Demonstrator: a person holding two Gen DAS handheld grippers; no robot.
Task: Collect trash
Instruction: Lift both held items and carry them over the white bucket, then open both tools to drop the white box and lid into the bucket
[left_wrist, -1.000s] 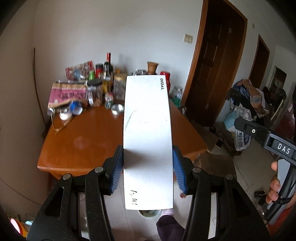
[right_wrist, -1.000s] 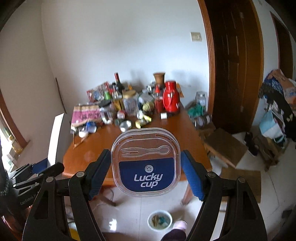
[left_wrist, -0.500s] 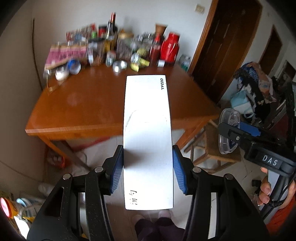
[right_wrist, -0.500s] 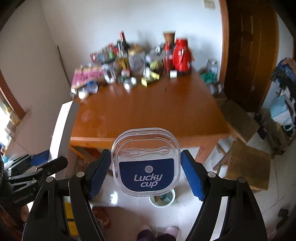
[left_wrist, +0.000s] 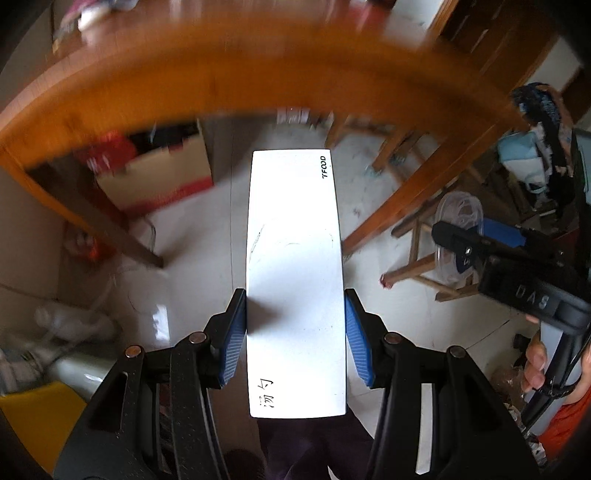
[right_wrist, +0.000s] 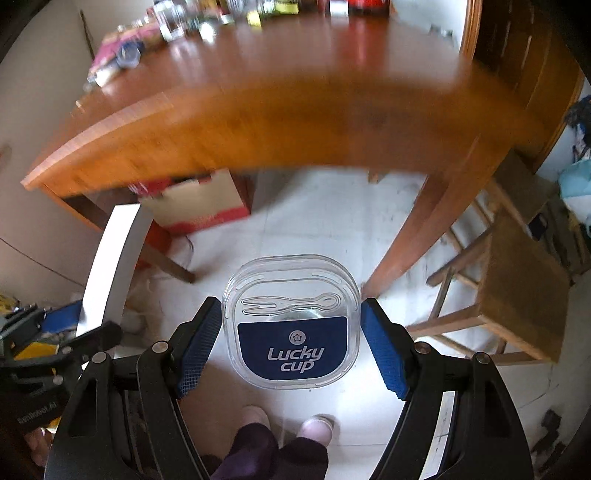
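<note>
Two blue pads of the left hand-held gripper (left_wrist: 295, 338) are pinching a long white rectangular packet printed "TFOOD" (left_wrist: 294, 280), hanging over the pale tiled floor (left_wrist: 177, 266) below the orange wooden table (left_wrist: 258, 74). Right view: the right hand-held gripper (right_wrist: 291, 341) is clamping a clear plastic "Lucky cup" lid (right_wrist: 291, 321) above the floor, near the person's feet (right_wrist: 284, 424).

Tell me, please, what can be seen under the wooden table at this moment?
Under the wooden table, a cardboard box with red trim sits on the pale tiled floor. The table's blurred edge and the held white packet hide whatever lies deeper.
</note>
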